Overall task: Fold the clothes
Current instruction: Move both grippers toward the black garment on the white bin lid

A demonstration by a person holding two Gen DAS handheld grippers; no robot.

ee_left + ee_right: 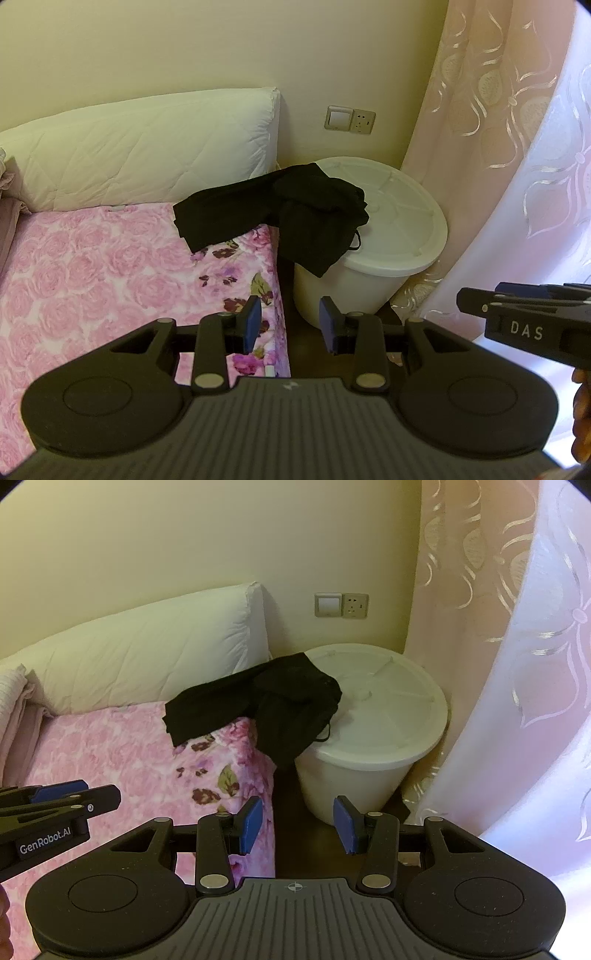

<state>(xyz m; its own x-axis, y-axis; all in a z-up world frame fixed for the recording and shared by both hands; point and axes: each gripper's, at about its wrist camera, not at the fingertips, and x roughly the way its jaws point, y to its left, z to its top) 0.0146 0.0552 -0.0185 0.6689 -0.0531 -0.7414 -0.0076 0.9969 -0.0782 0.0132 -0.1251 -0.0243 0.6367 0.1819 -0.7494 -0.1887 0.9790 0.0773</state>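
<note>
My left gripper (290,325) hangs with its blue pads apart and nothing between them, aimed down over the corner of the bed (92,277) and the dark gap beside it. My right gripper (297,825) is likewise spread with an empty gap, over the same bed edge. From the left wrist, the right one juts in at about 3 o'clock; from the right wrist, the left one enters at 9 o'clock. The black garment (280,210) lies crumpled at about 12 o'clock from both grippers, well apart from them. One end rests on the pink rose-print bedcover (110,753). The rest is draped across the gap and onto the lid of the white bucket (399,225), with a flap hanging down the bucket's near left side. A thin black loop trails on the lid at the garment's right edge. A white quilted pillow (147,155) leans against the cream wall at 11 o'clock, just behind the garment. A switch and socket plate (341,605) sits on the wall above the bucket. A pink patterned curtain (517,646) fills the 2 o'clock side.
</note>
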